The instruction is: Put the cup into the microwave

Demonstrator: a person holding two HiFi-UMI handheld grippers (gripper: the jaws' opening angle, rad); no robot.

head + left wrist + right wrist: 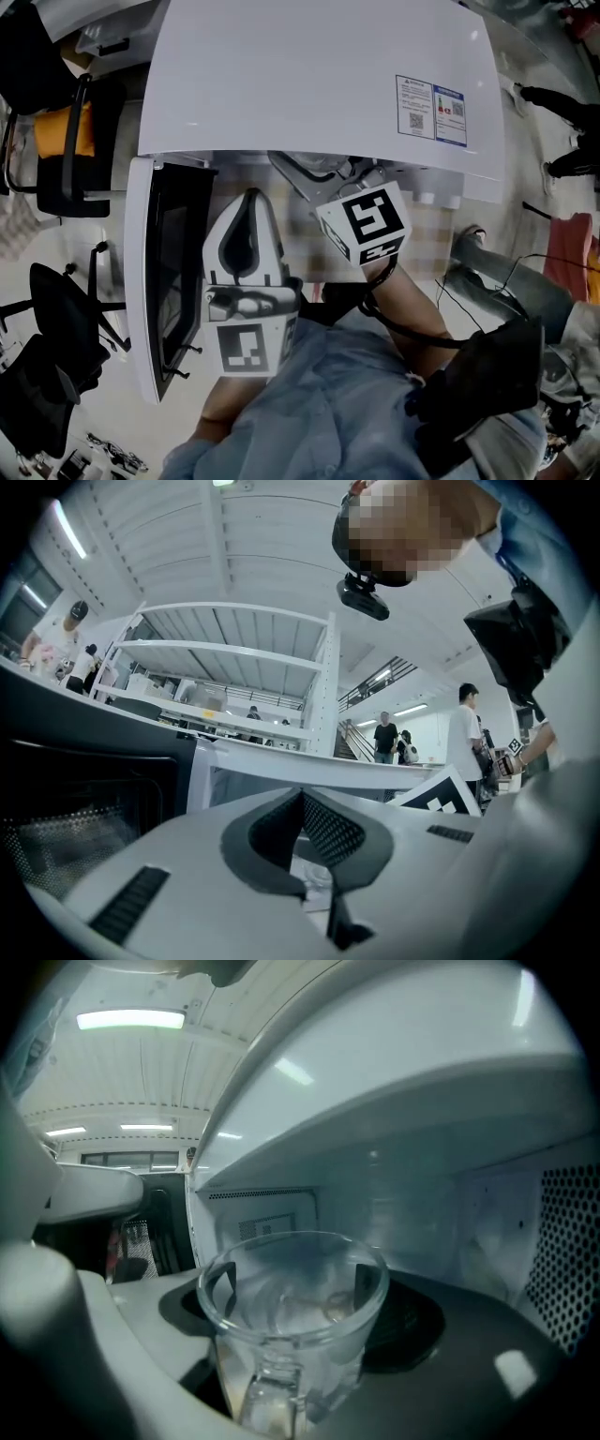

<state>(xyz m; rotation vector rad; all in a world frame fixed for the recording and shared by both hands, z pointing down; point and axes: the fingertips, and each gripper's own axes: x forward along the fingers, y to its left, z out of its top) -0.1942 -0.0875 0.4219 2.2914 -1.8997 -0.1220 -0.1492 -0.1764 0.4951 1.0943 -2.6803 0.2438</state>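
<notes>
Pinching the clear glass cup (292, 1330) between its two dark pads (218, 1290), the right gripper (292, 1283) holds it upright just inside the white microwave (403, 1091). The left gripper (302, 801) is empty, its fingertips pressed together.

Stickers (431, 111) on microwave (309, 75) top, print too small to read
</notes>
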